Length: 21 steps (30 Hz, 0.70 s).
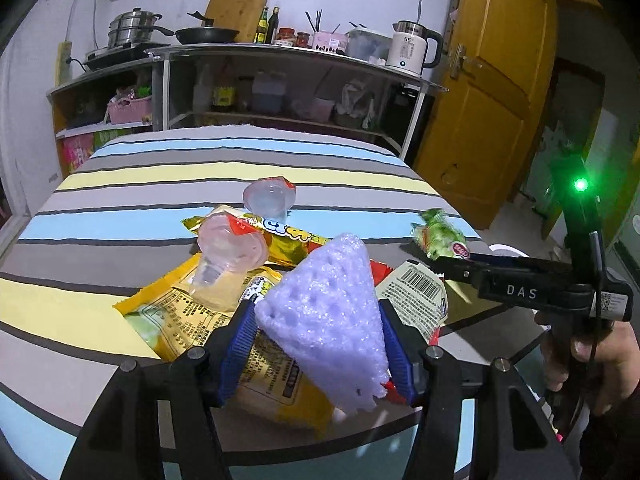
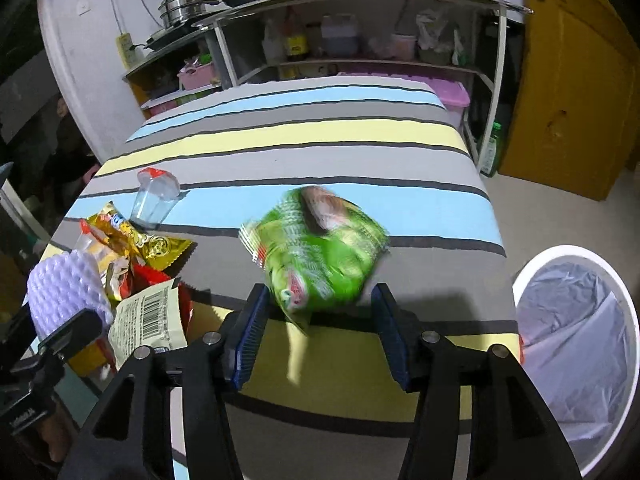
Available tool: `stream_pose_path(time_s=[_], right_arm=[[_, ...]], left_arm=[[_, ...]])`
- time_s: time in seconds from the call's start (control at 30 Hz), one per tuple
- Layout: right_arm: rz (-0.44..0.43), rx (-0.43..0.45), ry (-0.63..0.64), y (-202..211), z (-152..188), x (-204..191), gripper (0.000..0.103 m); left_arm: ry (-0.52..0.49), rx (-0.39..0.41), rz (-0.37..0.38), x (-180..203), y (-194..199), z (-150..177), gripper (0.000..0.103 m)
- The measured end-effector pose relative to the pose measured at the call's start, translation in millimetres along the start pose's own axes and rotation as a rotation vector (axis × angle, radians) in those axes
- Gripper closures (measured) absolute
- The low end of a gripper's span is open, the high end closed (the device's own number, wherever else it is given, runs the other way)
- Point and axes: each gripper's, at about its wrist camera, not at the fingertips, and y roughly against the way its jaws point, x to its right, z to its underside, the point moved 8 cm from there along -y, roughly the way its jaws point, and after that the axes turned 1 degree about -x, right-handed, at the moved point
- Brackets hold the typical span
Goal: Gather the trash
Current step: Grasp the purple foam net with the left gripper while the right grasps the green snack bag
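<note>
The trash lies in a heap on a table with a striped cloth [image 2: 320,136]: yellow snack wrappers [image 1: 188,316], a white packet with a barcode [image 1: 416,296], and two clear plastic cups [image 1: 270,198] (each has a red torn lid). A white bin with a plastic liner [image 2: 576,344] stands just beside the table's right edge. Behind are shelves with a kettle [image 1: 414,50] and a pan.

The left gripper [image 1: 320,320] presses its blue pads against both sides of a lilac foam net sleeve [image 1: 324,312], above the heap. The right gripper [image 2: 320,320] has jaws rather wide; a blurred green snack bag [image 2: 320,256] sits between them, and I cannot tell if the pads touch it.
</note>
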Motion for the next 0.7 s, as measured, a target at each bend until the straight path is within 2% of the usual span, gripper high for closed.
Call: stream_pose_path(time_s=[0.03,0.1,0.13,0.3,0.47,0.53,0.7], right_arm=[[-0.001,0.002,-0.002,0.4,-0.3,0.0,0.063],[-0.005,0.008,-0.005,1.6,-0.2,-0.3,0.073],[-0.008,0.01,-0.005,2.1,-0.7,-0.7,0.076],[-0.034,0.02,-0.012,4.5,-0.9,-2.5,0.092],[-0.05,0.028,-0.037,9.3,0.4,0.8,0.094],[-0.04,0.038,-0.034,11.7,0.8,1.9,0.097],[-0.039,0.058,-0.016,19.7,2.0,-1.7,0.099]], left_arm=[[-0.001,0.001,-0.002,0.0,0.2,-0.1,0.044],[-0.002,0.005,-0.001,0.5,0.8,-0.2,0.046],[-0.003,0.007,-0.001,1.0,1.0,-0.4,0.051],[-0.015,0.015,-0.002,5.5,3.1,-0.8,0.06],[-0.016,0.021,0.0,7.9,4.8,-1.1,0.066],[-0.02,0.02,0.004,9.5,4.9,-0.4,0.077],[-0.023,0.026,0.006,10.1,6.4,-1.5,0.081]])
